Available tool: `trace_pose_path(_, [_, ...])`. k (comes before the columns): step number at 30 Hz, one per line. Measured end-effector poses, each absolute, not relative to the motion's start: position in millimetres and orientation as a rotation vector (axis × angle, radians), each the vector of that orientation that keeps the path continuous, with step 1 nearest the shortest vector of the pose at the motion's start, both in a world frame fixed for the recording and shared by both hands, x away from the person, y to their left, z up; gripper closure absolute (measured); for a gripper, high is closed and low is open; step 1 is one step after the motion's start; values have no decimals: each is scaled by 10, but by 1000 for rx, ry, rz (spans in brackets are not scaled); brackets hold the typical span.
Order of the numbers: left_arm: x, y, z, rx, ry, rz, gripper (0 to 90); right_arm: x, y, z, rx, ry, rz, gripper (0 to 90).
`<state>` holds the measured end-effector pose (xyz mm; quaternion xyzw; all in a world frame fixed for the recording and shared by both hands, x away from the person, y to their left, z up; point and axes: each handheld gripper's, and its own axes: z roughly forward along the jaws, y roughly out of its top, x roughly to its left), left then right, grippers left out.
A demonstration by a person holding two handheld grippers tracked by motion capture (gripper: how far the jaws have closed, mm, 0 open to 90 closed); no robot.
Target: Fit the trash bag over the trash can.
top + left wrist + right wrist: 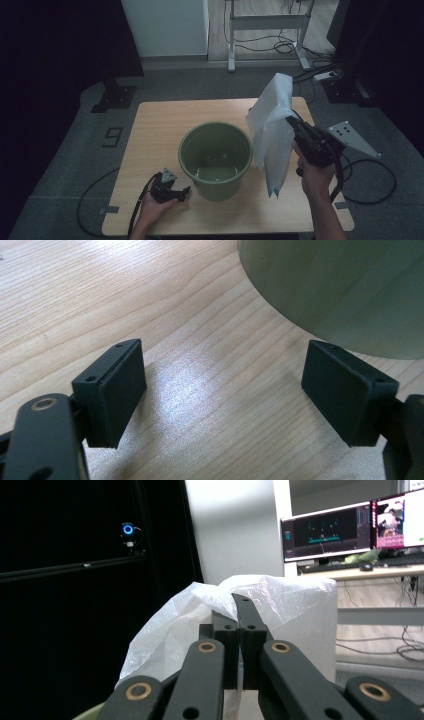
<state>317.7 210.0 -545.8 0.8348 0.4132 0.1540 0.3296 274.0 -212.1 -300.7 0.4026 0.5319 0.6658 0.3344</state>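
A green plastic bucket (216,159) stands upright near the middle of the wooden table (155,125), and I see nothing inside it. To its right a white plastic bag (272,135) hangs in the air above the table, pinched near its upper edge by my right gripper (291,121). In the right gripper view the jaws are closed together on the thin bag film (280,610). My left gripper (184,194) rests low on the table at the bucket's near left. Its pads (122,390) stand wide apart over bare wood, with the bucket wall (340,290) just beyond.
The table's front edge lies close under both forearms. Cables (372,185) trail off the right side onto grey floor. A desk frame (267,30) and more cables stand beyond the table. Monitors on a desk (350,530) show past the bag.
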Motion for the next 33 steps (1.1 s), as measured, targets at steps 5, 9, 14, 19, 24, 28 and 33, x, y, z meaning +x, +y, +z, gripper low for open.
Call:
trace_pose_path(5, [3177, 2100, -5457, 2184, 1081, 403, 176, 2684, -2048, -2834, 1005, 1387, 1753, 890])
trace_pose_path(9, [3177, 2101, -5458, 2184, 1081, 403, 176, 2631, -1991, -2685, 969, 1387, 1752, 891])
trace_pose_path(14, [3177, 2100, -5458, 2184, 1081, 403, 176, 2609, -1927, -2568, 945, 1396, 1761, 890])
trace_pose_path(19, [3178, 2101, -5457, 2185, 1080, 403, 176, 2584, -1829, -2493, 914, 1407, 1779, 890])
trace_pose_path(24, [3177, 2100, -5458, 2184, 1081, 403, 176, 2566, -1725, -2509, 897, 1431, 1798, 890])
trace_pose_path(28, [3177, 2100, -5458, 2184, 1081, 403, 176, 2578, -1648, -2543, 892, 1451, 1803, 890])
trace_pose_path(33, [3177, 2100, -5458, 2184, 1081, 403, 176, 2605, -1575, -2609, 890, 1476, 1793, 890])
